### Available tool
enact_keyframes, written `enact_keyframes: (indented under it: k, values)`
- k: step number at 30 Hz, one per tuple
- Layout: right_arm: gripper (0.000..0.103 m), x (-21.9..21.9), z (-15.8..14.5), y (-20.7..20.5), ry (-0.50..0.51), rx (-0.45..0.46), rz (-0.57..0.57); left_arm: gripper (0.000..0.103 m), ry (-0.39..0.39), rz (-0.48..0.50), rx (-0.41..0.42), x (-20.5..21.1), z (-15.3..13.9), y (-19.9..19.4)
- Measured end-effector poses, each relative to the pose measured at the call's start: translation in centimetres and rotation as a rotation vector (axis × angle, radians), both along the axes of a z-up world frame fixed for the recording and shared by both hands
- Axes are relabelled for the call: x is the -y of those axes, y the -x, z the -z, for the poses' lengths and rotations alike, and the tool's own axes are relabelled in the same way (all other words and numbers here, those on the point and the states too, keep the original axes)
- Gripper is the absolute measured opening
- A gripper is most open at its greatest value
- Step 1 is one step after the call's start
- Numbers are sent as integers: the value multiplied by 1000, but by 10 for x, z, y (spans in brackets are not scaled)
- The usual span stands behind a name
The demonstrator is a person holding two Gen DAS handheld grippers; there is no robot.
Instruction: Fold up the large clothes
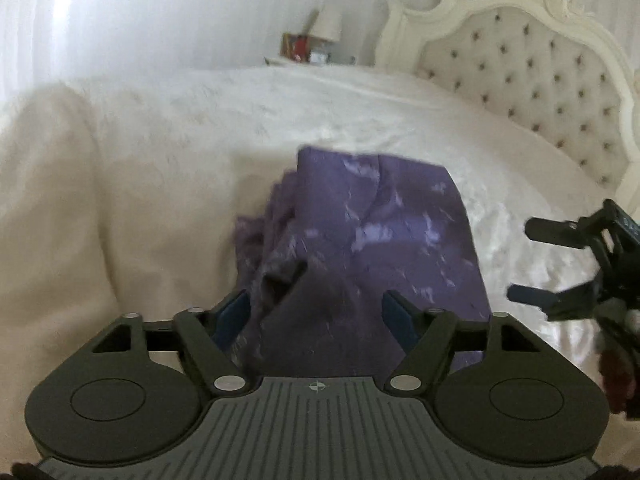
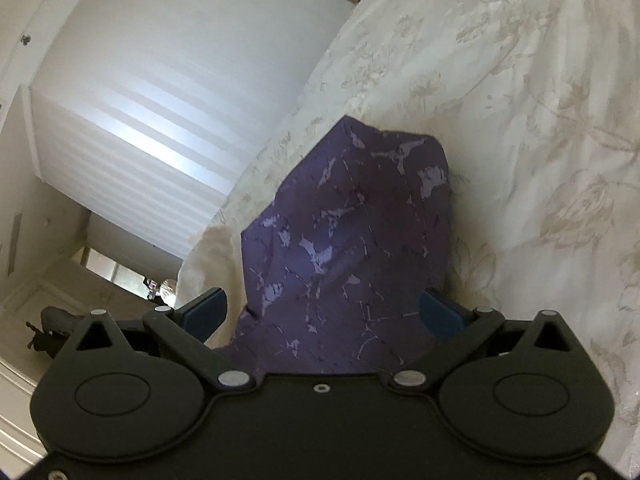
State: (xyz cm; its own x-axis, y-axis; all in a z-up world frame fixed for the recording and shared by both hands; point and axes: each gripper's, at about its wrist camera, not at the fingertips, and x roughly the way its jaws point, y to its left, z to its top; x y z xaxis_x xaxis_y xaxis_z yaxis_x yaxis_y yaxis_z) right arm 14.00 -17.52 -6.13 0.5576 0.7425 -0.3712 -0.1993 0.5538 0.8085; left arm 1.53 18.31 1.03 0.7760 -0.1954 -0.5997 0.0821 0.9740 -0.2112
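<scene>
A: Bedroom, mid-fold. Purple patterned garment (image 1: 372, 240) lies bunched on the cream bedspread (image 1: 160, 152), centre of the left wrist view, its near edge running down betw. the blue pads.

B: And the left hand-held gripper (image 1: 316, 312)?

A: Spread wide, pads either side of the cloth, nothing pinched. Fabric on its left side is rumpled w/ a dark fold; right side lies flatter.

B: The other one?

A: Right hand-held gripper (image 2: 322, 312) also wide apart, lower centre of its own view, garment (image 2: 352, 232) rising betw. its fingers up toward frame centre. Can't tell if the pads touch the cloth. Same gripper shows at right edge of the left view (image 1: 560, 268), fingers parted, just beside the garment's right edge.

B: Background?

A: Tufted cream headboard (image 1: 532, 76) upper right of left view; lamp (image 1: 328, 24) and a red box (image 1: 298, 46) on a nightstand at top centre. Bedspread has a faint floral print (image 2: 540, 140). White blinds (image 2: 132, 132) fill left of right view.
</scene>
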Motion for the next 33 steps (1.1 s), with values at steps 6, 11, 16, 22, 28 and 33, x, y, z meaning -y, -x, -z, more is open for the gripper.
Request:
enact_keyframes:
  k: [6, 11, 16, 22, 28, 33]
  values:
    - [103, -11, -12, 4, 89, 67, -33, 13, 152, 21, -100, -24, 20, 4]
    - [103, -34, -32, -6, 170, 172, -94, 13, 205, 0, -128, -37, 33, 9]
    - [103, -76, -46, -29, 213, 257, -180, 15, 234, -12, -126, -40, 35, 5]
    - [102, -125, -31, -66, 264, 235, -267, 18, 282, -29, -133, -45, 42, 8]
    - [91, -150, -8, -105, 493, 204, -180, 18, 279, -41, -121, -46, 44, 10]
    - [90, -152, -10, -103, 546, 220, -151, 20, 277, -47, -114, -48, 44, 13]
